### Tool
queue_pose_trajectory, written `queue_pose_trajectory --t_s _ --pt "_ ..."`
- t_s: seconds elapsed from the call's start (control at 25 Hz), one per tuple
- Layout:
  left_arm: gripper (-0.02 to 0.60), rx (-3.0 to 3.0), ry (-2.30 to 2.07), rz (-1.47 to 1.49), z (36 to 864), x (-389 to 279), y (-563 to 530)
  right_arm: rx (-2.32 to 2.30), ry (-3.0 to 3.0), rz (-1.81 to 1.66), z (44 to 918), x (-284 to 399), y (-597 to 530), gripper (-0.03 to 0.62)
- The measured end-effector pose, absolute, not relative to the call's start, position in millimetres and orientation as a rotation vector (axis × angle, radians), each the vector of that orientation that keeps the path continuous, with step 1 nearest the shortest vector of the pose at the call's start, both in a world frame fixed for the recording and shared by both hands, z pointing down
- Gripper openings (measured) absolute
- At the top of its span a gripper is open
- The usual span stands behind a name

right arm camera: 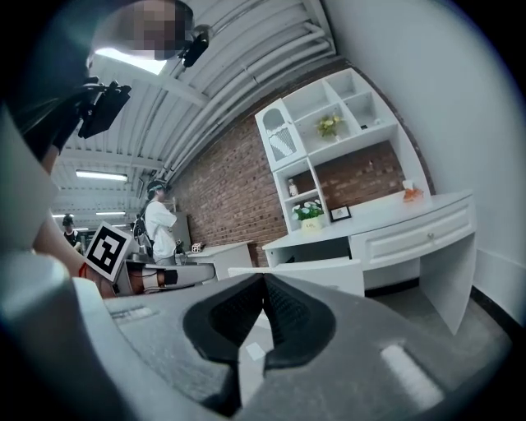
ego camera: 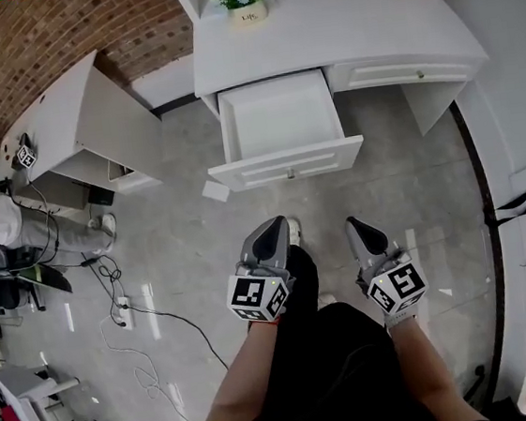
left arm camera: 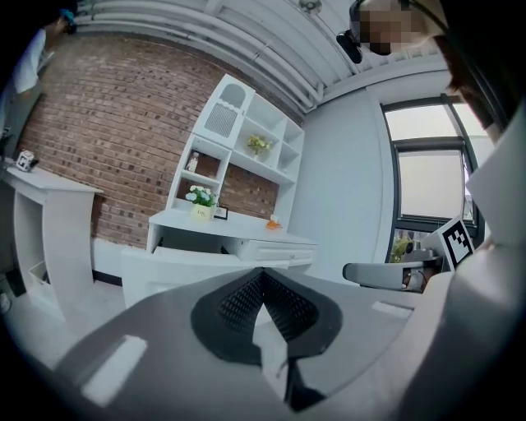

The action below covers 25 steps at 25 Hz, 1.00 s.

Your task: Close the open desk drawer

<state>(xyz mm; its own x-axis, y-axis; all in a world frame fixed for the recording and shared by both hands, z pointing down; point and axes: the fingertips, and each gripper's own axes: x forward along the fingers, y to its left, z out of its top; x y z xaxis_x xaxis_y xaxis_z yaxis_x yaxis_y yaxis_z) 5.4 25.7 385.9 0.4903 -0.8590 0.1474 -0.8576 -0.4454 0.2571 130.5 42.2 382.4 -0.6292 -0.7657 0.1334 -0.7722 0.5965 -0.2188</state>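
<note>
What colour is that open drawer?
White, inside and out; the drawer shows best in the head view.

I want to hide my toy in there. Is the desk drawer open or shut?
Open. The drawer sticks far out from the desk, and its bare white inside shows from above.

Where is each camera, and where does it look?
Head view: on the person's head, looking steeply down at the open drawer, left gripper, right gripper and the person's legs.
Left gripper view: on the left gripper, looking past its shut fingers at the desk.
Right gripper view: on the right gripper, past shut fingers at the desk; left gripper shows left.
All share the drawer.
</note>
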Motion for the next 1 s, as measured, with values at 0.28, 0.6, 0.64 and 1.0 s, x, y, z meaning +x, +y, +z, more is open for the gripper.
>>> queue_pose_trajectory --t_s 0.28,0.6,0.64,1.0 --pt "0.002 2.436 -1.376 0.024 435 7 -8 1.305 -2.752 0.465 429 103 4 -0.002" --pt "0.002 2.441 -1.416 -0.014 480 -6 -57 1.281 -2.769 0.431 475 72 -48 -0.002" --pt "0.002 2.441 -1.419 -0.017 484 -6 -63 1.275 -2.768 0.414 480 68 -54 -0.002" --pt "0.002 2.416 -1.443 -0.027 522 -10 -97 1.280 -2.742 0.355 509 44 -92 -0.002"
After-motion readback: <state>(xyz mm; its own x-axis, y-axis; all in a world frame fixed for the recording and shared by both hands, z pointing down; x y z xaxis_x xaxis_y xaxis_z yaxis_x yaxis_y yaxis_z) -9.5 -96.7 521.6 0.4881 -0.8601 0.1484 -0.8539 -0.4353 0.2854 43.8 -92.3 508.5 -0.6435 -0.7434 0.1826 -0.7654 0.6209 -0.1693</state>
